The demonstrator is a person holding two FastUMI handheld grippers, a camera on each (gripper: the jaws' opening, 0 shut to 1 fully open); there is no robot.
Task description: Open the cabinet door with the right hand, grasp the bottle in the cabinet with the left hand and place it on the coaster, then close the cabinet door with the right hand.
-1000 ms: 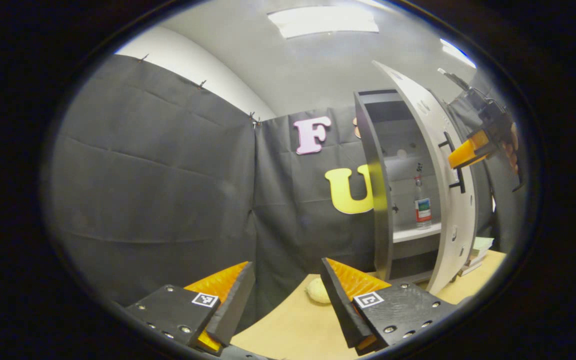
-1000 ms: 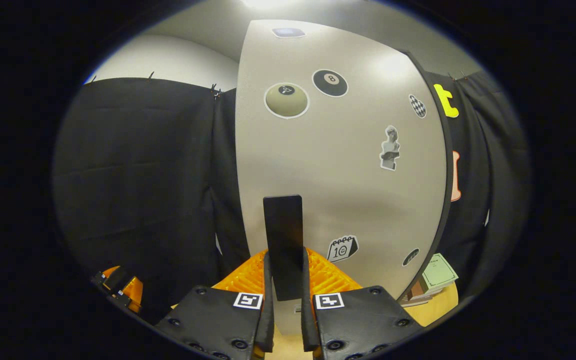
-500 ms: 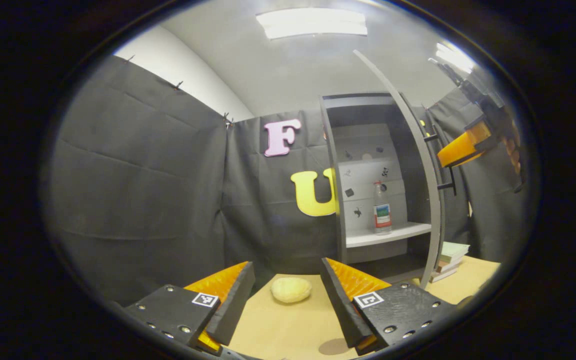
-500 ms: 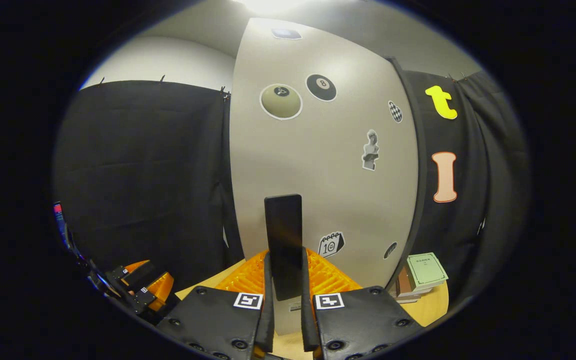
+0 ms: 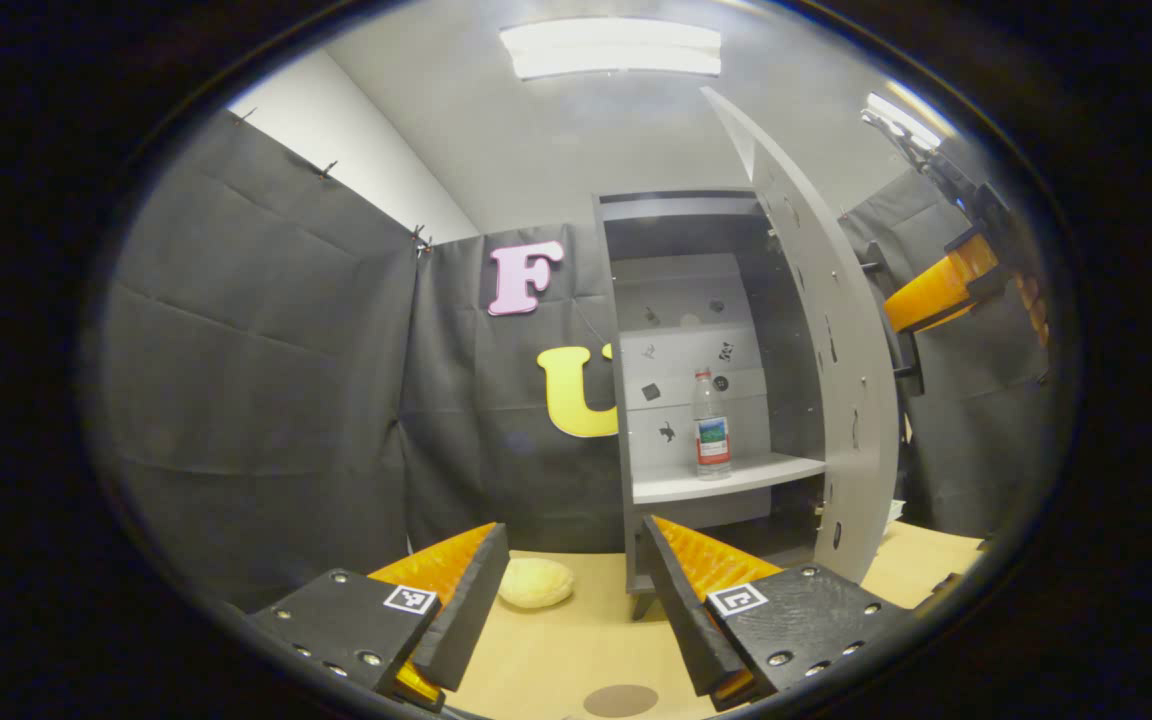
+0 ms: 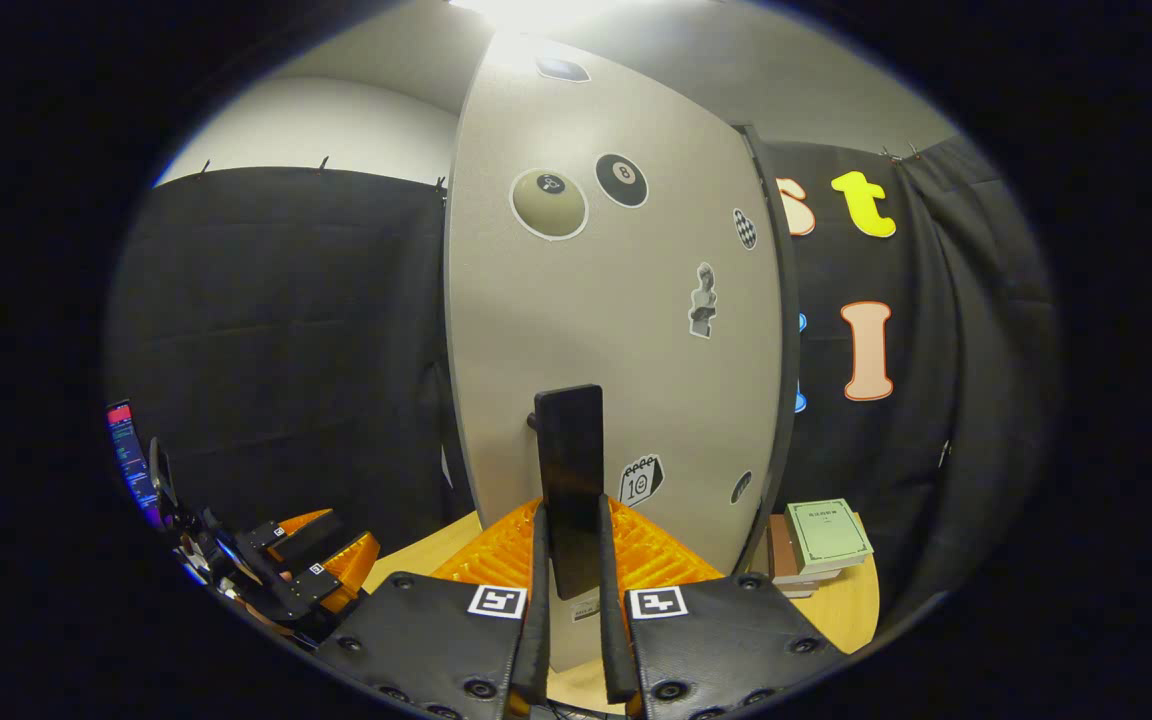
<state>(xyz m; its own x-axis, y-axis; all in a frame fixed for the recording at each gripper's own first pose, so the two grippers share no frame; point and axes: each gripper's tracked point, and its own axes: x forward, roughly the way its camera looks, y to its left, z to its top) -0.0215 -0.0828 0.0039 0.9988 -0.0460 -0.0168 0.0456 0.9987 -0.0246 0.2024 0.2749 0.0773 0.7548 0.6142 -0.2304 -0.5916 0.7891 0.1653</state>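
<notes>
Grey door (image 6: 626, 330) with stickers, black handle (image 6: 568, 480). Clear bottle (image 5: 710, 425), red-white-green label. Tan counter (image 5: 576, 650), brown coaster (image 5: 620, 700), pale yellow lump (image 5: 535, 583). Green book (image 6: 828, 533).

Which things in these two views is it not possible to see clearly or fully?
- Bottle on the cabinet shelf, left gripper view: too small to tell whether it holds liquid.
- Coaster, left gripper view: cut off by the lower edge.
- Door handle, right gripper view: its lower end is hidden between the right claw's fingers.
- Books, right gripper view: partly hidden behind the open cabinet door.
</notes>
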